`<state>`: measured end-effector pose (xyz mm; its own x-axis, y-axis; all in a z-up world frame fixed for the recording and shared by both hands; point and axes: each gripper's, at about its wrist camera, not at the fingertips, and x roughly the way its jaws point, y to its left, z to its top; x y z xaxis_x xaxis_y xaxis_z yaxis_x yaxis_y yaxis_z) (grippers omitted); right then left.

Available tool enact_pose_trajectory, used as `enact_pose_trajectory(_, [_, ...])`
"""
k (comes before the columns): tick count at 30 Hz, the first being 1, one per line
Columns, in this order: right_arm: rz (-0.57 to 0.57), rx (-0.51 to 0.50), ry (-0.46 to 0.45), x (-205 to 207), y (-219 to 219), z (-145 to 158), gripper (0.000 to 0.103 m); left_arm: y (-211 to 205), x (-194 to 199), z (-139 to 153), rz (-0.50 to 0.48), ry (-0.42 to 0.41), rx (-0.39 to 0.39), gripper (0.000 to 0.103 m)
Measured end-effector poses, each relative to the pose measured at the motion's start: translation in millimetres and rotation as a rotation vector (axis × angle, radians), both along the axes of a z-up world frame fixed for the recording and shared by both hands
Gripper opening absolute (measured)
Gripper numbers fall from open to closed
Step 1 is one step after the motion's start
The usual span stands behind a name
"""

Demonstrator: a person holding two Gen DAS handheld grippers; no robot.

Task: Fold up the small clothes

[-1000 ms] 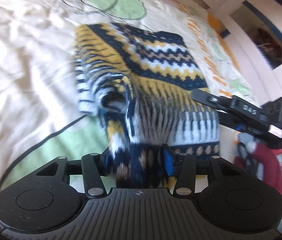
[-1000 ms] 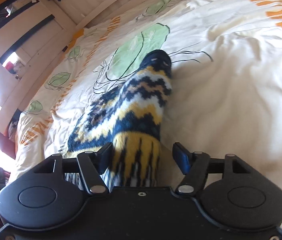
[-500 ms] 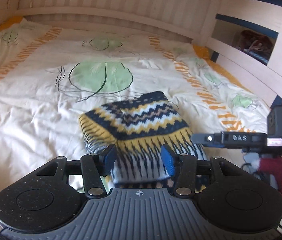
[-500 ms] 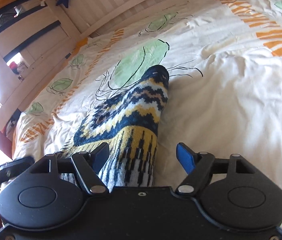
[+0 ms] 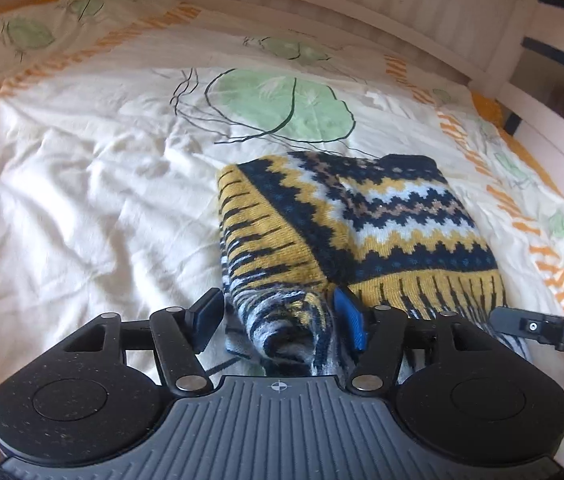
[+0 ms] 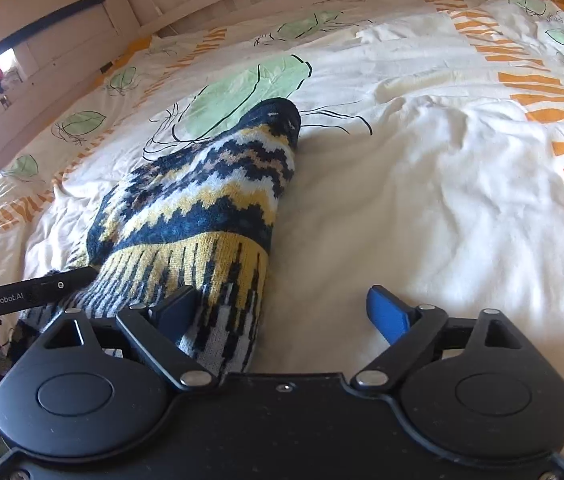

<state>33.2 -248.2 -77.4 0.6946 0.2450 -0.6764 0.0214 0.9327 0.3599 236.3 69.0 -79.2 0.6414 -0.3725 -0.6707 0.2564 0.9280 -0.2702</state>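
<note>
A small knitted sweater point(image 5: 382, 220), navy, yellow and white in zigzag bands, lies folded on the bed sheet point(image 5: 82, 200). My left gripper point(image 5: 278, 320) sits at its near left corner, jaws opening, with a bunched fold of knit loose between them. In the right wrist view the sweater point(image 6: 202, 200) runs away from me. My right gripper point(image 6: 280, 312) is at the striped hem, jaws opening wide. Its left fingertip point(image 6: 174, 308) rests by the hem and its right fingertip point(image 6: 386, 312) stands apart over bare sheet.
The cream duvet has green leaf prints point(image 5: 278, 104) and orange stripes point(image 6: 542, 92). A white slatted bed rail point(image 5: 322, 8) runs along the far side. A shelf unit point(image 6: 42, 28) stands at the left. Red clothing lies past the bed's edge.
The sweater, bunched and lifted close to the left gripper a second ago, now lies flat and folded on the bed. Both grippers' jaws have widened and let go of the knit.
</note>
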Motion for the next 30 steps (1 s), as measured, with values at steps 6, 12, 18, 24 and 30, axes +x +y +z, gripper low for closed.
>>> enact_pose_trajectory(6, [-0.018, -0.004, -0.132, 17.6, -0.6, 25.9, 0.091, -0.1, -1.0, -0.4, 0.006, 0.005, -0.014, 0.061])
enact_pose_trajectory(12, [-0.025, -0.049, -0.119, 66.7, 2.5, 11.7, 0.091, 1.3, -0.3, -1.3, 0.007, 0.015, -0.029, 0.061])
enact_pose_trajectory(18, [-0.015, -0.102, -0.03, 90.6, 7.4, -25.7, 0.094, 2.6, 0.9, -3.4, 0.011, 0.02, -0.043, 0.062])
enact_pose_trajectory(24, [-0.023, -0.057, -0.06, 81.3, -0.7, -17.6, 0.094, 3.1, 0.9, -3.7, 0.011, 0.021, -0.046, 0.063])
enact_pose_trajectory(30, [-0.072, -0.031, -0.136, 55.8, -5.3, 4.7, 0.102, 3.5, 0.1, -1.9, 0.023, 0.011, -0.039, 0.072])
